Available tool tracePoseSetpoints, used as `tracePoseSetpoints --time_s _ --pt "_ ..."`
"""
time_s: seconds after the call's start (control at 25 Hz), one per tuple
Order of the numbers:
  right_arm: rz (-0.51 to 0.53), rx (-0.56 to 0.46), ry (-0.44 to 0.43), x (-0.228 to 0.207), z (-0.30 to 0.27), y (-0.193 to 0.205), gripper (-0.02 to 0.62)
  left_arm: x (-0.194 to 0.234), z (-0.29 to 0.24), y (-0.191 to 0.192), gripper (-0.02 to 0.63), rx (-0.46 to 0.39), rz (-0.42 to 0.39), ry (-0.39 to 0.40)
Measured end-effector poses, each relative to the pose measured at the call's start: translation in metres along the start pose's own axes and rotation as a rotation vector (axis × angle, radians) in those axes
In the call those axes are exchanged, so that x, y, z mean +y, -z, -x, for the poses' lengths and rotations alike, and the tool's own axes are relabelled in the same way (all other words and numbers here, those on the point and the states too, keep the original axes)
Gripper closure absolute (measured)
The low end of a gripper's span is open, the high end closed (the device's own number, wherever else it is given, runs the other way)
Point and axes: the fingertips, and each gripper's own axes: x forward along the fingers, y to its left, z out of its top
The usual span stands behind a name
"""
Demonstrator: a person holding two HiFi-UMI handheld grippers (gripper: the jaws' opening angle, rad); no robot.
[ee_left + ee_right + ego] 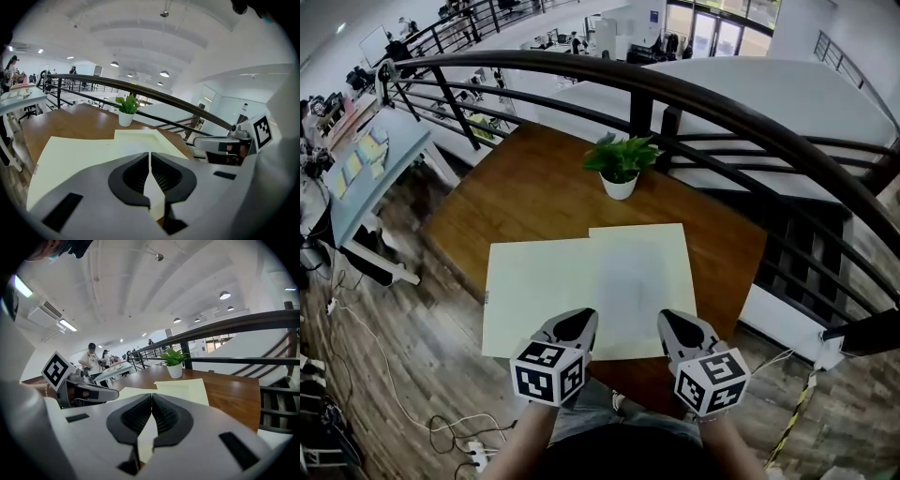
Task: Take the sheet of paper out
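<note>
Two pale yellow sheets lie overlapped on the brown wooden table (534, 192). The left sheet (534, 295) is wider, and the right sheet (652, 272) reaches farther back. A faint grey patch shows where they meet. My left gripper (579, 321) hovers over the sheets' near edge, jaws shut with nothing between them. My right gripper (668, 322) hangs beside it, also shut and empty. In the left gripper view the shut jaws (150, 154) point across the paper (89, 150). The right gripper view shows the same of the right gripper (152, 395) and the paper (185, 389).
A small green plant in a white pot (620, 171) stands at the table's far edge behind the sheets. A dark curved railing (694, 98) runs behind and to the right. A light blue desk (366, 164) stands at far left, with cables on the floor (441, 431).
</note>
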Motion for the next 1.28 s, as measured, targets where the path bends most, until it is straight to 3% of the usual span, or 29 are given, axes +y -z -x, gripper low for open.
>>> tracePoseSetpoints --time_s 0.68,1.28 --pt "-0.071 0.023 0.081 0.001 -0.015 0.006 0.569 0.014 -0.022 0.002 0.578 0.105 -0.029 0.09" --pt "-0.12 0.075 0.103 -0.006 -0.036 0.023 0.569 0.035 -0.048 0.028 0.578 0.219 -0.008 0.087"
